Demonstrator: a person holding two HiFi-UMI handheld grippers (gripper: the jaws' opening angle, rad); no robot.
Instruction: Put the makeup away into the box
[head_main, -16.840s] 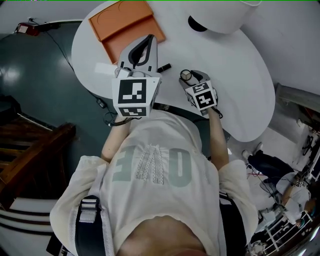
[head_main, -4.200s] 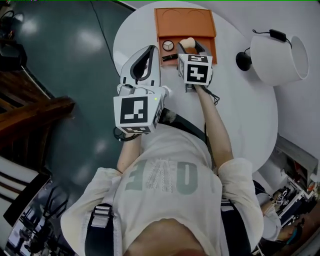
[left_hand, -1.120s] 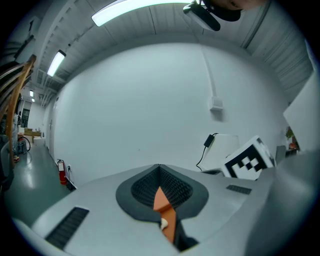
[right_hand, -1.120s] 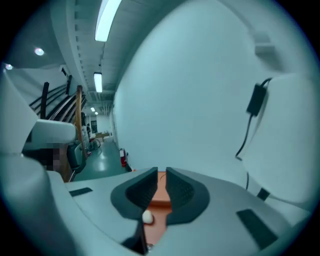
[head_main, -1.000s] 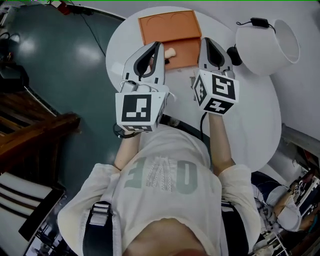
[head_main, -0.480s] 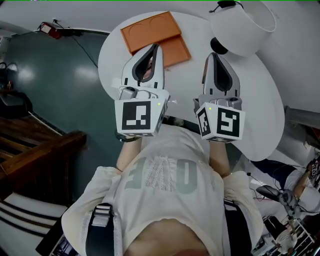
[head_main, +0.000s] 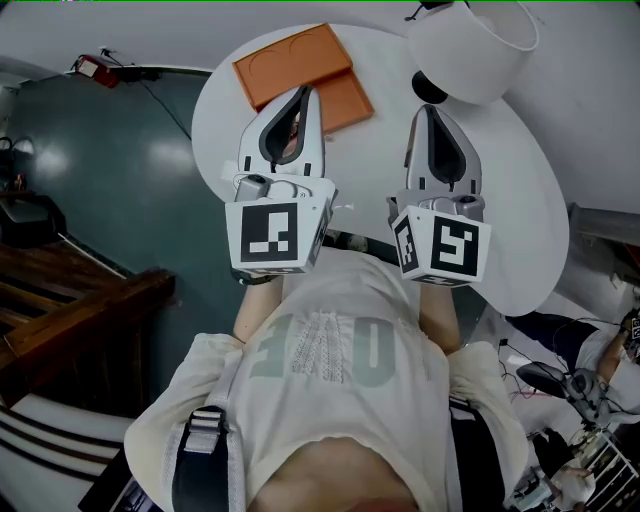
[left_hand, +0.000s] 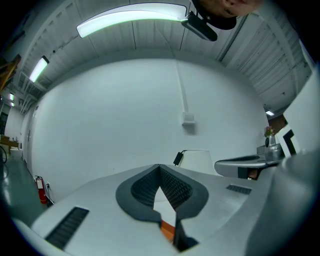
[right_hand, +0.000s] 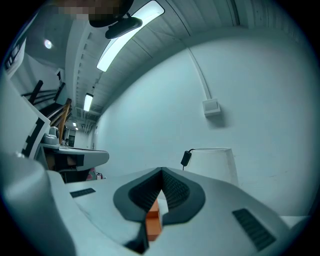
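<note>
While open flat on table (head_main: 500, 180), orange box (head_main: 295, 62), long axis diagonally up-right.

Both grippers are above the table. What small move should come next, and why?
The left gripper and right gripper are shut, empty; no loose makeup shows on the table. Probably move the left one to close the open lid of the orange box.

My left gripper (head_main: 303, 92) covers the near left part of the orange box (head_main: 295, 60), so I can't tell what lies in its tray. The picture's edge cuts off the lamp (head_main: 470, 45) at the far right. Both gripper views catch only an orange sliver.
</note>
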